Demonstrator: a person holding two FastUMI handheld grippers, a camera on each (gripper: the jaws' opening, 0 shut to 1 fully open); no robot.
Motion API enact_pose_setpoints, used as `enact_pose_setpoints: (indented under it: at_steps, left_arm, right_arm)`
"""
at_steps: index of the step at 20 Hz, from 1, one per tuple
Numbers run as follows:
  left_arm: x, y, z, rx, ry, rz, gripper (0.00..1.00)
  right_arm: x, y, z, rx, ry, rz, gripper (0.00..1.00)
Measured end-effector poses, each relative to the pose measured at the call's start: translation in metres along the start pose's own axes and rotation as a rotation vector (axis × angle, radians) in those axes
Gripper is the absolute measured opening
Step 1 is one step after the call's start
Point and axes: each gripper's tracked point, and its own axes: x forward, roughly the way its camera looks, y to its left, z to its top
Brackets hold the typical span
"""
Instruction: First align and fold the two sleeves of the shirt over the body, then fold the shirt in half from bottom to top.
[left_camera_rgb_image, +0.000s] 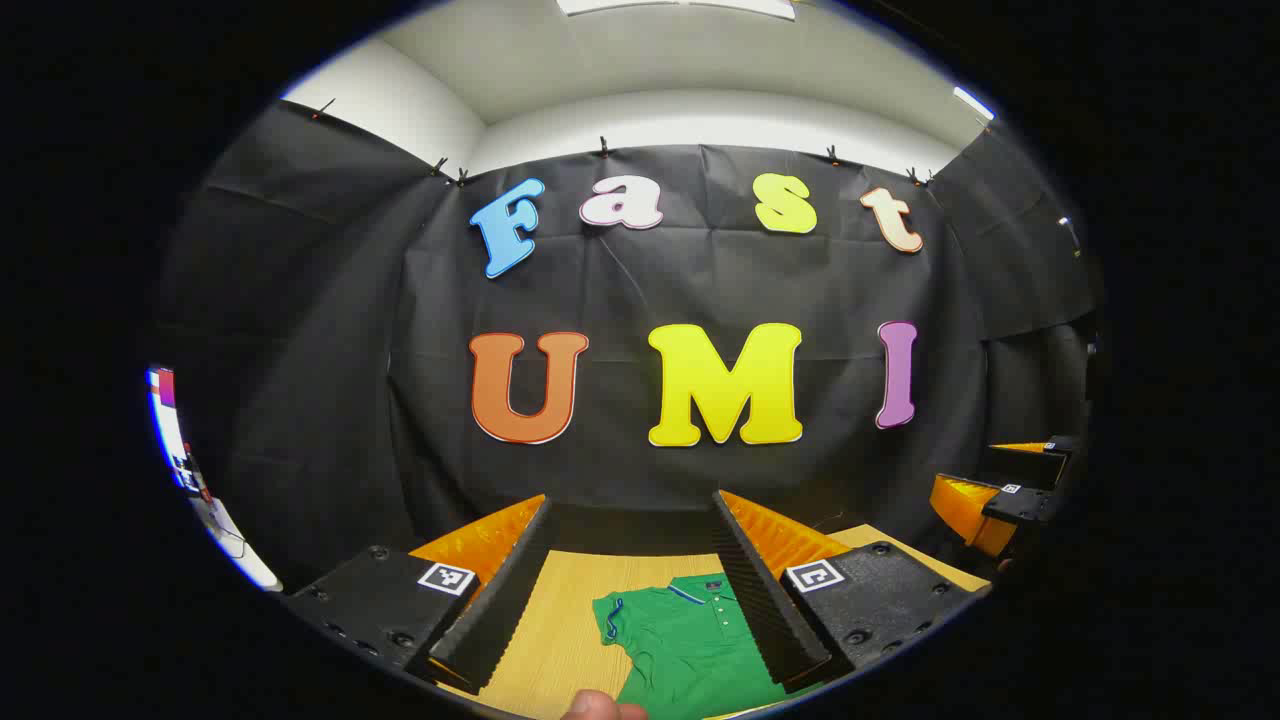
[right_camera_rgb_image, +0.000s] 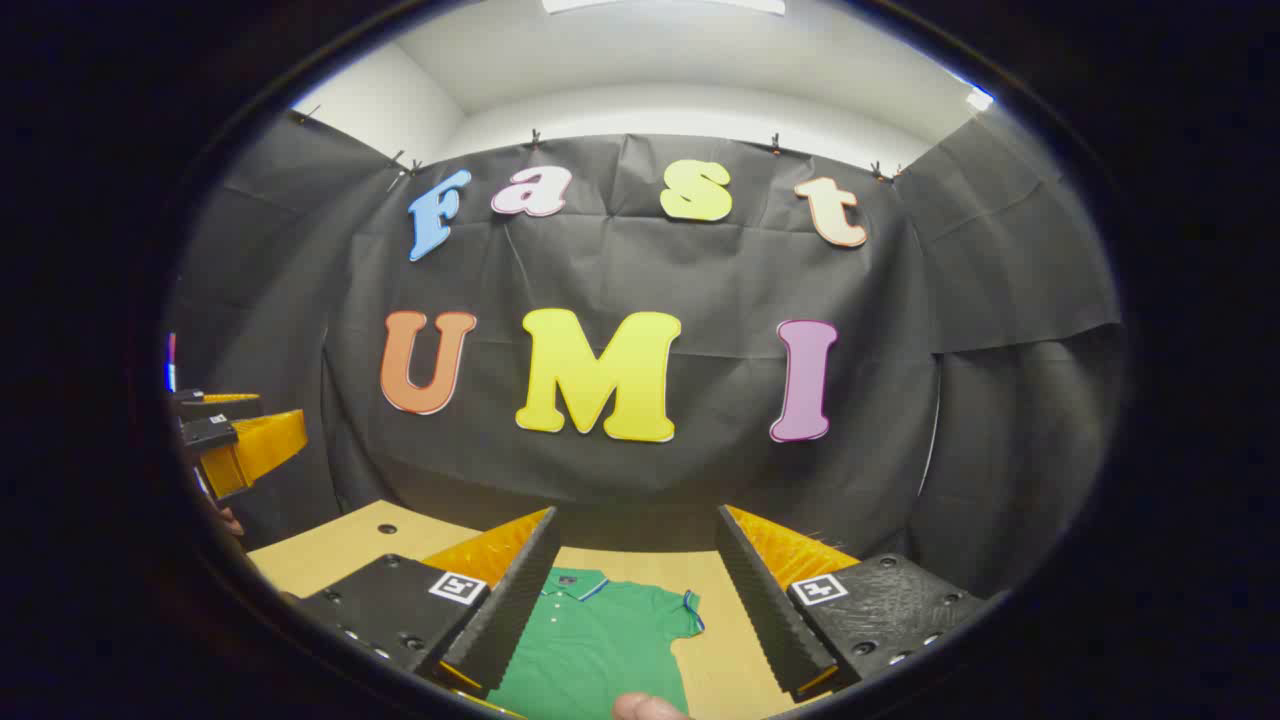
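Observation:
A green polo shirt (left_camera_rgb_image: 690, 645) with a blue-trimmed collar lies flat on the wooden table (left_camera_rgb_image: 560, 620), collar toward the far wall. In the left gripper view its one short sleeve spreads out to the left. My left gripper (left_camera_rgb_image: 635, 525) hovers open above the shirt's collar end, nothing between its fingers. In the right gripper view the same shirt (right_camera_rgb_image: 600, 645) shows its other sleeve out to the right, and my right gripper (right_camera_rgb_image: 637, 535) hangs open above it. The right gripper (left_camera_rgb_image: 1005, 495) also appears far right in the left gripper view; the left gripper (right_camera_rgb_image: 230, 440) appears far left in the right gripper view.
The wooden table (right_camera_rgb_image: 340, 550) reaches back to the black cloth wall and has small holes in its top. A fingertip (left_camera_rgb_image: 600, 708) pokes in at the bottom of the left gripper view, another fingertip (right_camera_rgb_image: 645, 708) in the right gripper view.

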Motion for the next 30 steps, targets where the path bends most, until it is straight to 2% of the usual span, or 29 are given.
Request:
enact_pose_setpoints:
  at_steps: [13, 22, 23, 24, 30]
  left_arm:
    - [0.004, -0.003, -0.008, -0.002, 0.046, -0.016, 0.97]
    - [0.013, -0.007, -0.02, -0.016, 0.098, -0.032, 0.97]
    - [0.014, -0.007, -0.021, -0.021, 0.106, -0.032, 1.0]
    - [0.015, -0.008, -0.023, -0.023, 0.113, -0.033, 0.97]
    - [0.032, -0.011, -0.034, -0.009, 0.149, -0.022, 0.97]
  right_arm:
    - [0.019, -0.014, -0.01, 0.012, 0.033, 0.006, 0.95]
    - [0.056, -0.022, -0.054, 0.006, 0.156, 0.022, 0.96]
    - [0.063, -0.024, -0.059, -0.001, 0.171, 0.026, 0.96]
    - [0.071, -0.025, -0.067, -0.006, 0.189, 0.032, 0.96]
    - [0.128, -0.048, -0.123, -0.021, 0.312, 0.039, 0.95]
